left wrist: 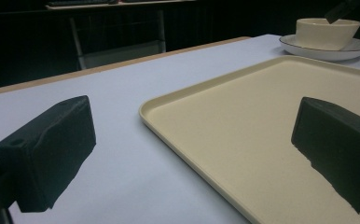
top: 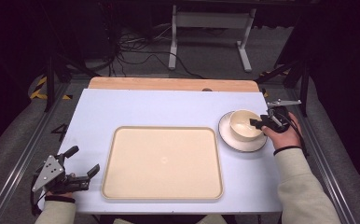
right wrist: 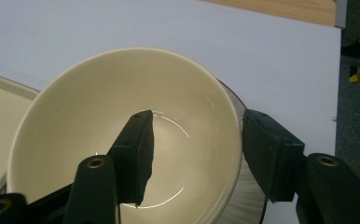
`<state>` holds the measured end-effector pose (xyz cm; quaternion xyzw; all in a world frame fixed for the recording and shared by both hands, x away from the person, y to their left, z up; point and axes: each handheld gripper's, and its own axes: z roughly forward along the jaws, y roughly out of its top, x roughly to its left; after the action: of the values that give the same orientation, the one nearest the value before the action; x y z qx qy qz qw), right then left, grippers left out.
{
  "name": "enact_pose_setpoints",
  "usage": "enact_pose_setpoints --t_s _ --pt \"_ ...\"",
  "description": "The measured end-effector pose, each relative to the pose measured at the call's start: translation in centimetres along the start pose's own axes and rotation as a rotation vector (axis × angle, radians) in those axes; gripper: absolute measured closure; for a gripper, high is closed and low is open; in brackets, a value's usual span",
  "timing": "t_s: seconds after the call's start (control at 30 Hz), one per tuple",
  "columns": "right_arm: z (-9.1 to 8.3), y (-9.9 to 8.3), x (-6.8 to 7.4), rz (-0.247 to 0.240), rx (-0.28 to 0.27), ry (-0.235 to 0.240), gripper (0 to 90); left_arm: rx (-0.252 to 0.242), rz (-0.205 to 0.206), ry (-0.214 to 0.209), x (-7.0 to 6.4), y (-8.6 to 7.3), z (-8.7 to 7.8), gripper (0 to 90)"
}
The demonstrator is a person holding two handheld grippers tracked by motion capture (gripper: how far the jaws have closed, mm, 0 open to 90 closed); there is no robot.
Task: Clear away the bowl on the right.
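A cream bowl [top: 243, 122] stands on a white plate [top: 240, 145] at the right of the table. My right gripper [top: 258, 122] is open and straddles the bowl's right rim. In the right gripper view, one jaw of the right gripper [right wrist: 200, 123] is inside the bowl [right wrist: 99, 107] and the other is outside its wall. A large cream tray [top: 163, 161] lies bare in the middle. My left gripper [top: 84, 160] rests open near the table's front left corner, just left of the tray. The left gripper [left wrist: 194, 121] has nothing between its jaws and looks across the tray [left wrist: 262, 116] toward the bowl [left wrist: 326, 32].
The table [top: 136, 105] has a pale blue-white top with a wooden strip [top: 169, 84] along its far edge. Beyond it, a white stand [top: 211, 28] and cables lie on the dark floor. Metal rails run along both sides.
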<state>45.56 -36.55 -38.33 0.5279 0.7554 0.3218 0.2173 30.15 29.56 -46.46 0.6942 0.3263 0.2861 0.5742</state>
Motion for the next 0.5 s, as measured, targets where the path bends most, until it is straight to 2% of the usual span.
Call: enact_pose_setpoints --t_s 0.33,0.5 --pt "1.3 0.0 -0.8 0.065 0.114 -0.008 56.2 0.002 0.005 -0.002 0.0 0.0 0.0 0.2" --pt "1.9 0.1 -1.1 0.125 0.185 -0.003 64.1 0.002 0.007 -0.002 0.0 0.0 0.0 0.2"
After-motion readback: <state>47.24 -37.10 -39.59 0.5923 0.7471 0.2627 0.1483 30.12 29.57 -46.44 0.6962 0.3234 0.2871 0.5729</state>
